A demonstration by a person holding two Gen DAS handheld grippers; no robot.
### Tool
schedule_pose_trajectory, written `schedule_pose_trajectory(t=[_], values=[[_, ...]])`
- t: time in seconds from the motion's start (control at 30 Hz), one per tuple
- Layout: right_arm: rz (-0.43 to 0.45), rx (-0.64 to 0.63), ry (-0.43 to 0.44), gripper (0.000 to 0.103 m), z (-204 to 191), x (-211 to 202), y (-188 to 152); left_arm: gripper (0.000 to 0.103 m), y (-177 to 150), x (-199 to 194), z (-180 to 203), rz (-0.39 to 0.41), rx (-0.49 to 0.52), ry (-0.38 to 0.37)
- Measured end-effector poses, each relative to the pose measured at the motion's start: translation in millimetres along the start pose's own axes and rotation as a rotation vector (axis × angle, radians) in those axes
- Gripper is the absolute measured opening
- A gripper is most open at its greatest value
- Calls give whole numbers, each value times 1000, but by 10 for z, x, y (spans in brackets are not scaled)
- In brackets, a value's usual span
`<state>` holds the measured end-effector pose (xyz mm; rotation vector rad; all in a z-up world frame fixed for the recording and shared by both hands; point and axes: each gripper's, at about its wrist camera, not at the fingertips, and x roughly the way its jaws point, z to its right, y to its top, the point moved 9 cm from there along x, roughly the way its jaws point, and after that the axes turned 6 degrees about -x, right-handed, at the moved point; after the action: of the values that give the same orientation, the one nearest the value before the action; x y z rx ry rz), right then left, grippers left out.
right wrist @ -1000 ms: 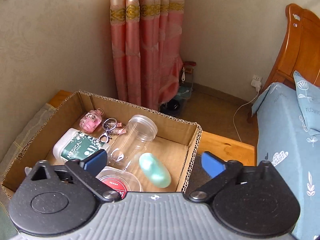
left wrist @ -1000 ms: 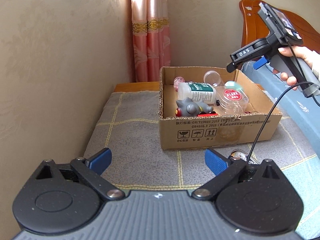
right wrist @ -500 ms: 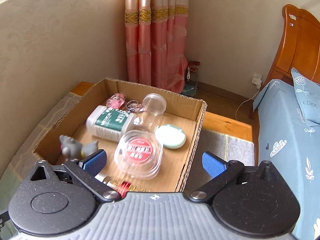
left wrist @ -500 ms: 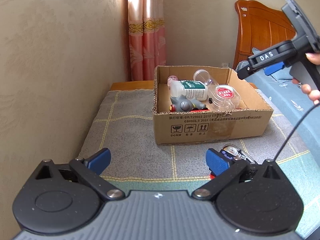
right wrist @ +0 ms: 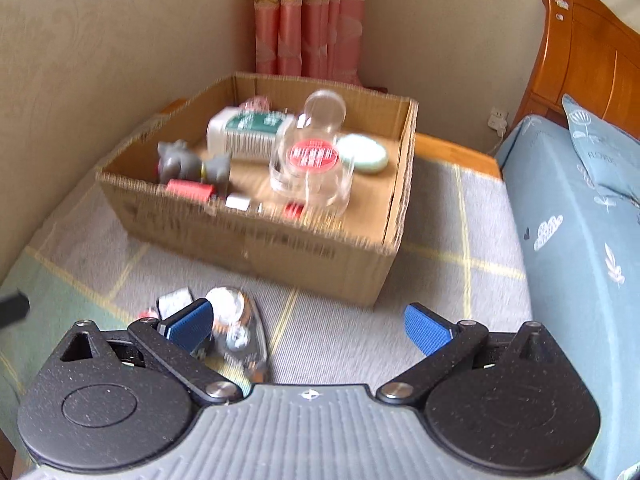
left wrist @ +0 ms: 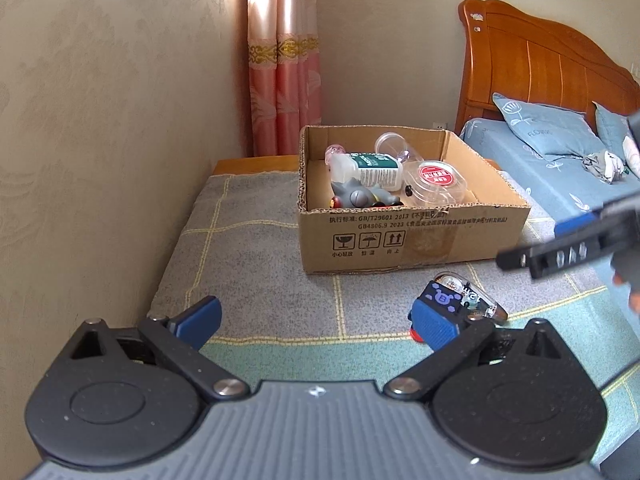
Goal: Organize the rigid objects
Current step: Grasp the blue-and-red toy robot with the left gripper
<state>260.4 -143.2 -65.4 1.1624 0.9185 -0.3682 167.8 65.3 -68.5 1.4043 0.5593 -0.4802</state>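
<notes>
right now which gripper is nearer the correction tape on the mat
Left, narrowly. The correction tape lies just past the left gripper, by its right finger; the right gripper hovers above it, off to the right.

Both grippers' jaws wide apart.

The right gripper (right wrist: 308, 328) has come back from above the cardboard box (right wrist: 320, 252) and gone down; it now hangs low over the blanket (right wrist: 460, 240) in front of the box, its fingers spread wide, with nothing between them. The correction tape (right wrist: 236, 328) now lies just beside its left finger. Seen from the left gripper (left wrist: 316, 320), it has dropped from high at the right to the level of the box front. The left gripper has also moved back, so more of the tape shows on the blanket.
</notes>
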Motion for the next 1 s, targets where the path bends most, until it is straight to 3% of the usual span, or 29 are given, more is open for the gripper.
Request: schedule_pose_trajectory(t=[0.3, 0.67, 1.0], values=[[-69, 17, -48, 103, -254, 277, -375, 101, -36, -22, -39, 0, -11, -11], [-33, 50, -55, 103, -389, 551, -252, 101, -69, 57, -150, -18, -35, 0], [-18, 102, -109, 103, -42, 385, -477, 101, -113, 194, -6, -53, 13, -34]])
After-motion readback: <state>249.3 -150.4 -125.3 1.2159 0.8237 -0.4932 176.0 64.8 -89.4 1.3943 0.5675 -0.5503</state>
